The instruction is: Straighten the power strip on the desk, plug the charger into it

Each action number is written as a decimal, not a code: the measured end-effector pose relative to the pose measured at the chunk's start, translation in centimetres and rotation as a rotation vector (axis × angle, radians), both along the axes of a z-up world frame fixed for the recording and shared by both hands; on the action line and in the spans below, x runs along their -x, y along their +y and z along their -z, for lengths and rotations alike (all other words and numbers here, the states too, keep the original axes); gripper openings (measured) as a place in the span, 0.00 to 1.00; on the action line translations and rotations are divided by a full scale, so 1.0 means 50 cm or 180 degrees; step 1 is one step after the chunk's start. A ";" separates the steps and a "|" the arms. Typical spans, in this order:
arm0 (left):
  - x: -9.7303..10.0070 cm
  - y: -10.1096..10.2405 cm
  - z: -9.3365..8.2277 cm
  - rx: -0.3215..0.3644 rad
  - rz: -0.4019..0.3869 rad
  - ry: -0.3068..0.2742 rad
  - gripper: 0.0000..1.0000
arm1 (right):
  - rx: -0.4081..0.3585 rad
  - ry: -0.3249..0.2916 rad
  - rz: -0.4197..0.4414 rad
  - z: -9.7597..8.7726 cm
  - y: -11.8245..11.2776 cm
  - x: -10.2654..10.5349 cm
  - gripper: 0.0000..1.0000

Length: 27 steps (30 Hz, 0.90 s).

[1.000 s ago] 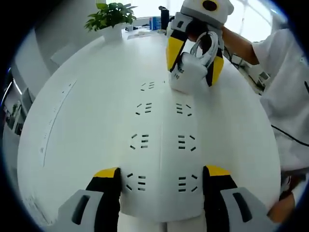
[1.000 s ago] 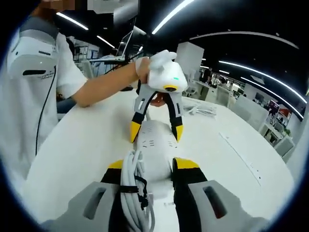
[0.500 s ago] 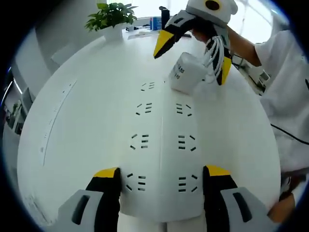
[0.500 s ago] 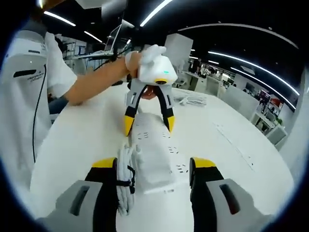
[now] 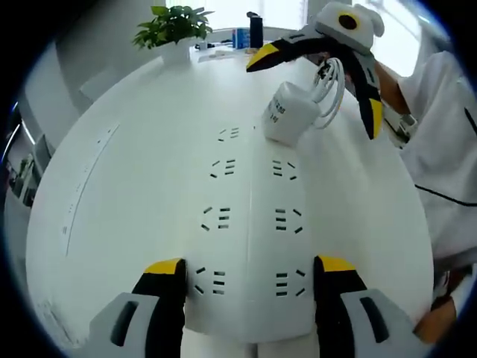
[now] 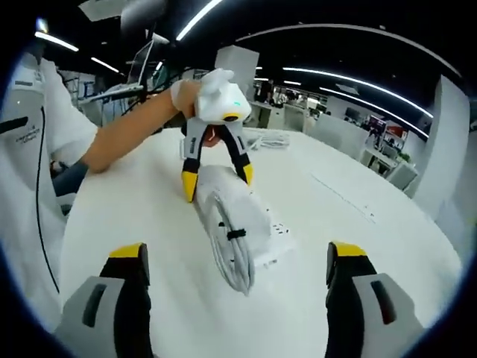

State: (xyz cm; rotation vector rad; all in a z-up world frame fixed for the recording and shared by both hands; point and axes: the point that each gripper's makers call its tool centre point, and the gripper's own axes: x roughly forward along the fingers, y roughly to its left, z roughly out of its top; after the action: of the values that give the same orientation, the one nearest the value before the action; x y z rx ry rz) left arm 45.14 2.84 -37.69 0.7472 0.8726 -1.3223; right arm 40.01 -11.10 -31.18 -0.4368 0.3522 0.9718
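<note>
— How is the power strip (image 5: 250,224) laid, as seen in the left gripper view?

— Its long axis is run straight away from the camera, from between the left gripper (image 5: 250,287) jaws toward the far side of the desk (image 5: 134,164). Its near end is flanked by the two yellow-tipped jaws, which are set against its sides. The charger (image 5: 289,113) is stood on the far end of the strip, with its coiled white cable (image 5: 332,86) looped up beside it.

— And in the right gripper view?

— The same strip (image 6: 235,212) is seen from the other end, angled away toward the left gripper (image 6: 216,177), with the bundled cable (image 6: 227,246) lying along its near left side.

— What is seen of the surface and the room?

— A round white desk is shown, with a potted plant (image 5: 173,26) at its far edge in the left gripper view. In the right gripper view an open office is seen with long ceiling light strips (image 6: 350,33), and a white-sleeved arm (image 6: 127,134) is stretched to the left gripper.

— How are the fingers set?

— The left gripper is closed on the strip's end. The right gripper (image 6: 235,261) is spread wide, nothing held; in the left gripper view its jaws (image 5: 320,82) are splayed either side of the charger, clear of it.
</note>
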 end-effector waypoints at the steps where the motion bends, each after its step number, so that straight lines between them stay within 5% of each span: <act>1: -0.001 0.000 0.000 -0.0007 -0.0001 -0.0001 0.71 | 0.0040 0.0003 0.0098 0.003 -0.012 -0.001 0.97; 8: -0.005 -0.003 0.000 -0.0034 0.0035 0.0001 0.72 | -0.0130 0.0098 0.0363 0.002 -0.034 0.014 0.97; 12: -0.015 -0.006 -0.003 0.0004 0.0001 -0.0098 0.80 | -0.0161 0.0091 0.0460 0.006 -0.041 0.017 0.97; 20: -0.025 -0.014 -0.058 0.0546 -0.0266 -0.0258 0.96 | -0.0280 0.0086 0.0441 -0.001 -0.043 0.023 0.97; 27: 0.044 -0.012 -0.100 0.0969 -0.0522 -0.0332 0.96 | -0.0387 0.0127 0.0554 -0.009 -0.068 0.018 0.97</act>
State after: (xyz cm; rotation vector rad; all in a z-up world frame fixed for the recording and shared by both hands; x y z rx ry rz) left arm 42.94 2.22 -32.69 0.4905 0.6175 -1.2233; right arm 39.11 -14.49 -30.74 -0.2715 0.3591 0.8281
